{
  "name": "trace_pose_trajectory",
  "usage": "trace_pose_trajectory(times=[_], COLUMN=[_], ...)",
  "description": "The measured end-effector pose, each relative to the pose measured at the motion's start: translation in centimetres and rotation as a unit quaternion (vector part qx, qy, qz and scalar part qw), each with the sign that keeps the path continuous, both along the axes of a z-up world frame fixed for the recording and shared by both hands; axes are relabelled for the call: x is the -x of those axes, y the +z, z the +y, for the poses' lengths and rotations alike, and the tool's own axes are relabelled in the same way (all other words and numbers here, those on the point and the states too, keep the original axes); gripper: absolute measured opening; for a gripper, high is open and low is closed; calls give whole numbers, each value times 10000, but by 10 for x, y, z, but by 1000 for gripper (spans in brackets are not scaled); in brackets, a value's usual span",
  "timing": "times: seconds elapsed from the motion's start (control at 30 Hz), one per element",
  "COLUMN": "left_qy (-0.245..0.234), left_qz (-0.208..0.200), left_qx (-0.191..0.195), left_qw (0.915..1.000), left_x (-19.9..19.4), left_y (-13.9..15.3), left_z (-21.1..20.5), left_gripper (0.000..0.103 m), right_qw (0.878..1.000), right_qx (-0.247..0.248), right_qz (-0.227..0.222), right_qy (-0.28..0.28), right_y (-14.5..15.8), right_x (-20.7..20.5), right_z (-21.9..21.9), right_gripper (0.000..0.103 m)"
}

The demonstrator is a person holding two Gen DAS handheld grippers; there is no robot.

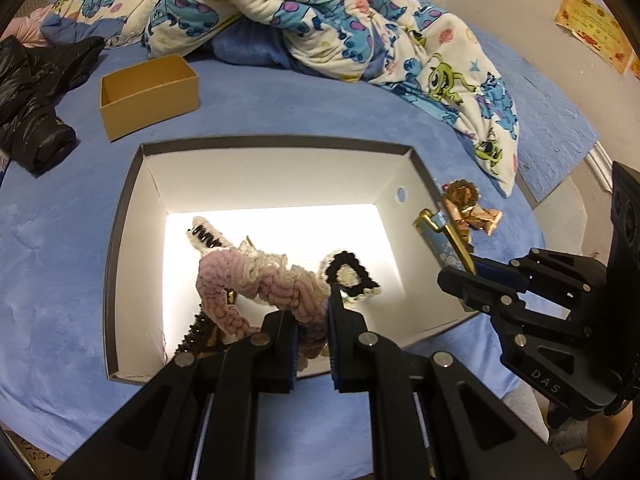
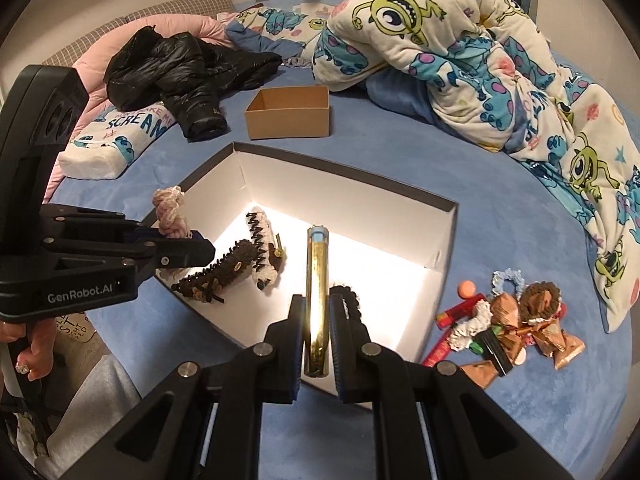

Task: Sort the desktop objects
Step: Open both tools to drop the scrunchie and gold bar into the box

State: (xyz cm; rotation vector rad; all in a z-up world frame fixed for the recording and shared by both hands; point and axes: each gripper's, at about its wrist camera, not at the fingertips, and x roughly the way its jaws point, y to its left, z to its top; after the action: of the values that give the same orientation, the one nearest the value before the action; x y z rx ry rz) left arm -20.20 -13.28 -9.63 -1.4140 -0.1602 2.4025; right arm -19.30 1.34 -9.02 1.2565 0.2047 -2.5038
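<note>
- The black puffer jacket point(image 2: 188, 80) lies crumpled at about ten o'clock of the right wrist view, on the blue bed point(image 2: 400, 168), with a printed pillow point(image 2: 112, 144) just beside it.
- The small brown cardboard box point(image 2: 288, 114) stands open at twelve o'clock of the big box, well apart from it.
- The left tongs point(image 1: 312, 344) are pinching a pink and cream knitted scrunchie point(image 1: 256, 284); in the left wrist view it hangs over the near part of the big box, at six o'clock of the box floor.
- The big white-lined box point(image 1: 280, 176) with dark outer walls sits open on the bed. Inside lie a cream hair clip with black teeth point(image 2: 260, 248), a dark brown knitted clip point(image 2: 224, 272) and a black-edged scrunchie point(image 1: 352, 276).
- The right tongs point(image 2: 316, 344) are pinching a slim gold and blue pen-like case point(image 2: 318, 292), held lengthways, pointing to twelve o'clock above the box's near right part.
- A person's hand point(image 2: 32, 352) grips the left tool's handle at eight o'clock of the right wrist view.
- At three o'clock of the box a heap of small things point(image 2: 508, 328) rests on the bed: a red tube, an orange round piece, a pale blue scrunchie, copper-brown bows.
- The cartoon monster quilt point(image 2: 460, 60) is bunched from twelve to three o'clock.
</note>
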Motion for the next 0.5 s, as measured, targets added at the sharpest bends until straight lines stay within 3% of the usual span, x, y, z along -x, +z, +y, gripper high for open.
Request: trace_pose_trajectory(times=[0.27, 0.37, 0.5], left_qy=[-31, 44, 254], left_qz=[-187, -266, -341], left_qx=[79, 169, 164], left_qw=[9998, 9995, 9990], left_x=[16, 22, 27], left_y=[-17, -22, -25], left_z=[-1, -1, -6], left_gripper=[12, 19, 67], right_qw=[9998, 9997, 9994], right_qx=[-45, -62, -111], right_qz=[-184, -240, -317], right_qy=[-25, -42, -75], right_y=[-17, -22, -28], right_x=[16, 19, 23], right_z=[-13, -14, -15], right_gripper=[12, 12, 13])
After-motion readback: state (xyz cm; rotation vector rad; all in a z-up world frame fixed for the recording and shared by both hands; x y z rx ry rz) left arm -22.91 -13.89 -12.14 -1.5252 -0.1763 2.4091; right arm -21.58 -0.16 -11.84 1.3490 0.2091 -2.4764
